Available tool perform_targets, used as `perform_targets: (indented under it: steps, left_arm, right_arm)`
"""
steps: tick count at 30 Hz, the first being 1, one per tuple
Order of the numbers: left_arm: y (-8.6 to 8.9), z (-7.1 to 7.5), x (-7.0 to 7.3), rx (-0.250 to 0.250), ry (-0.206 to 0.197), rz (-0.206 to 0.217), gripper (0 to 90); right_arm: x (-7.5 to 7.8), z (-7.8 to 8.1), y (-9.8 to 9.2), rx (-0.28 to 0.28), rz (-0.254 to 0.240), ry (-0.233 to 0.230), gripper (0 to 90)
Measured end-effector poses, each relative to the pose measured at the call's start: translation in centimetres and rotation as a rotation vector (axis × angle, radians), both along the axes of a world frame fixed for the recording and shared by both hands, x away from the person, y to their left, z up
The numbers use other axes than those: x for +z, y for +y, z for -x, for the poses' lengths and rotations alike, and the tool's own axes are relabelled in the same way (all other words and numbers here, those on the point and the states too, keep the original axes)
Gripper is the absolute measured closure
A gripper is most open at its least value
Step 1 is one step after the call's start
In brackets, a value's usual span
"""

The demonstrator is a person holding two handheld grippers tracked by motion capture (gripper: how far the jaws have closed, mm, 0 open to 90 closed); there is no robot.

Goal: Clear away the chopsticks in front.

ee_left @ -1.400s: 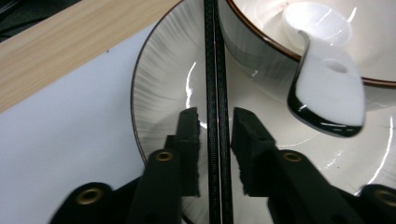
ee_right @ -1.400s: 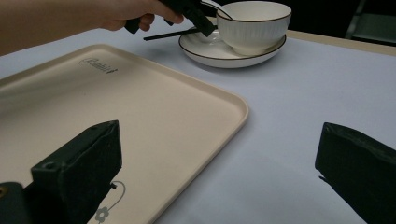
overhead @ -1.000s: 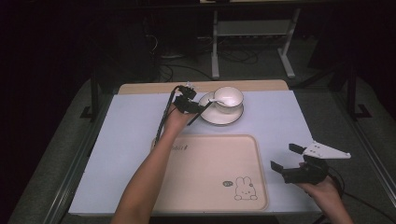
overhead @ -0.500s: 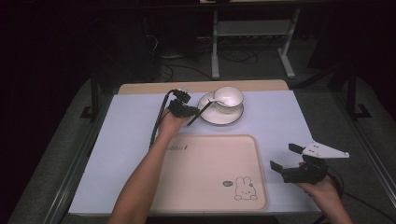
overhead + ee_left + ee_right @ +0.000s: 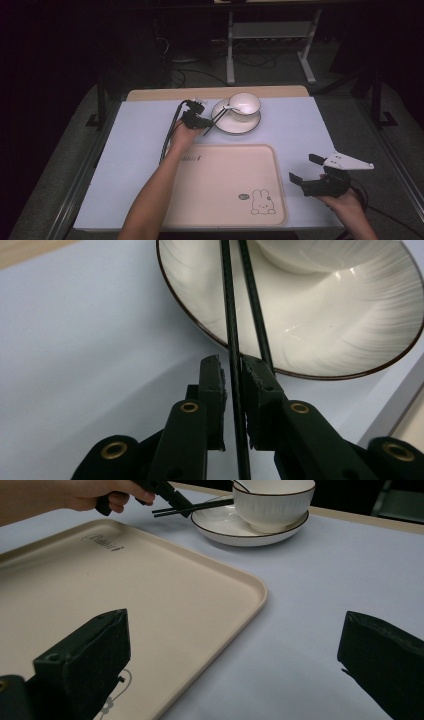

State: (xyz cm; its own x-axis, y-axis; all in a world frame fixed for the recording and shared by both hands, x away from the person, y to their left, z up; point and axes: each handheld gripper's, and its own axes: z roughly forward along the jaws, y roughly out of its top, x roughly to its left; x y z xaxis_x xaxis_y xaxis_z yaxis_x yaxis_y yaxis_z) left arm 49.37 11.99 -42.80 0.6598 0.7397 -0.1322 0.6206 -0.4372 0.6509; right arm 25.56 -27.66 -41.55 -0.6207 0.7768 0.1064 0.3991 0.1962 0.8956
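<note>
A pair of black chopsticks [image 5: 216, 120] rests with its far ends on a white plate [image 5: 235, 131] that carries a white bowl [image 5: 245, 105] with a spoon [image 5: 227, 106] in it. My left gripper [image 5: 202, 122] is at the plate's left edge. Its jaws have just been closing and now pinch the chopsticks [image 5: 234, 315] between the pads [image 5: 212, 385], near ends low over the white mat. My right gripper [image 5: 302, 167] hovers open at the table's right edge, its jaws wide apart [image 5: 232, 630] with nothing between them.
A beige tray [image 5: 225, 185] with a rabbit drawing lies at the near middle of the white mat [image 5: 140, 150], its corner [image 5: 250, 587] close to my right gripper. A dark floor, cables and a metal stand lie beyond the table.
The left gripper's jaws have narrowed onto the chopsticks and the hand has shifted slightly toward the near side. The right gripper has kept still.
</note>
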Motion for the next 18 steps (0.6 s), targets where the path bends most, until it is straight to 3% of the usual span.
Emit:
perform_targets:
  steps: [7, 18]
  left_arm:
    - [0.04, -0.03, -0.07, 0.003, 0.0, 0.004, 84.4]
    - [0.63, 0.23, 0.24, 0.035, -0.017, -0.003, 85.4]
  right_arm:
    - [0.01, 0.01, -0.01, -0.001, 0.0, 0.0, 0.0]
    - [0.01, 0.02, 0.01, 0.001, 0.001, 0.001, 0.1]
